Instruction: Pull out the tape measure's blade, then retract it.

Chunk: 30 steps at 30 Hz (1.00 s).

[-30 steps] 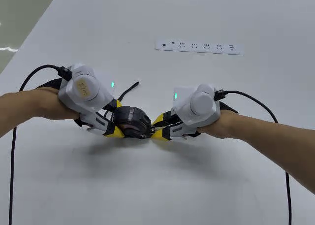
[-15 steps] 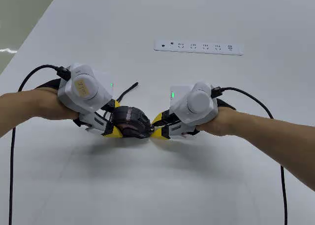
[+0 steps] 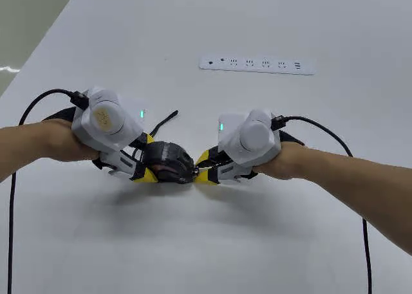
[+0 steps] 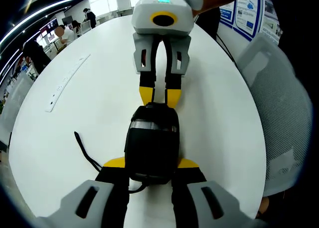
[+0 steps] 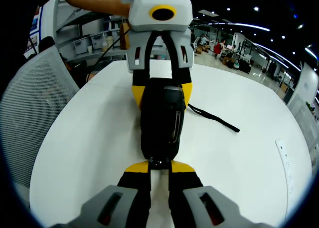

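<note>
- The left gripper [image 3: 149,173] has a pale grey plastic housing with a round end cap carrying a tan oval sticker [image 3: 103,118] and a small green light [image 3: 142,114].
- The right gripper [image 3: 203,173] has the same grey housing, a plain round cap and a green light.
- Each jaw is black with slotted grey shells and a yellow tip [image 4: 115,162].
- A black cable [image 3: 38,103] plugs into each housing's rear.
- A black strap [image 3: 63,113] crosses the left hand [image 3: 61,141], and another the right hand [image 3: 284,162].
</note>
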Each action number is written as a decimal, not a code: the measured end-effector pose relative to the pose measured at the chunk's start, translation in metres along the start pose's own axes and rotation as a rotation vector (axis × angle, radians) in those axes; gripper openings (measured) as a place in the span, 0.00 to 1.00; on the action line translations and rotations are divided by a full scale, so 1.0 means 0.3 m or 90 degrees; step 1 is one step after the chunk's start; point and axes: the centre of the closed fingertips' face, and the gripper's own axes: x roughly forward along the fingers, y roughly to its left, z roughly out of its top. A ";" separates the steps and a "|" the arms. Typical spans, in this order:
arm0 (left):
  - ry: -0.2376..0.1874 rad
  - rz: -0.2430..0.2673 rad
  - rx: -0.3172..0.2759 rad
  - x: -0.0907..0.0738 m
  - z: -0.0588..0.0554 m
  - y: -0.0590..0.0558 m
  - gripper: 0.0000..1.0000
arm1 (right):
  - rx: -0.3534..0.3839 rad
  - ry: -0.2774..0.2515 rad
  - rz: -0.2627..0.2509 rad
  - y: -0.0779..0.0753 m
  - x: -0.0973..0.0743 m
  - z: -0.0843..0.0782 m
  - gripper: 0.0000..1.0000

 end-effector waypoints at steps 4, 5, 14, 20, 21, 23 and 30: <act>0.001 0.000 0.000 -0.002 0.003 -0.003 0.27 | -0.001 -0.002 0.000 0.000 -0.001 0.003 0.11; 0.002 0.000 0.000 -0.002 0.003 -0.003 0.27 | -0.001 -0.002 0.001 0.000 -0.002 0.004 0.11; 0.002 0.001 -0.003 -0.004 -0.004 -0.001 0.27 | -0.007 -0.003 0.009 0.000 -0.007 0.011 0.11; 0.003 0.002 -0.002 -0.006 -0.005 -0.002 0.27 | -0.013 -0.002 0.010 -0.001 -0.009 0.014 0.11; 0.003 0.002 -0.002 -0.006 -0.004 -0.002 0.27 | -0.013 -0.003 0.010 -0.001 -0.009 0.015 0.11; 0.004 0.002 -0.002 -0.006 -0.004 -0.003 0.27 | -0.012 -0.004 0.010 -0.001 -0.010 0.016 0.11; 0.004 0.002 -0.006 -0.005 -0.009 0.001 0.27 | -0.014 -0.004 0.008 -0.005 -0.010 0.009 0.11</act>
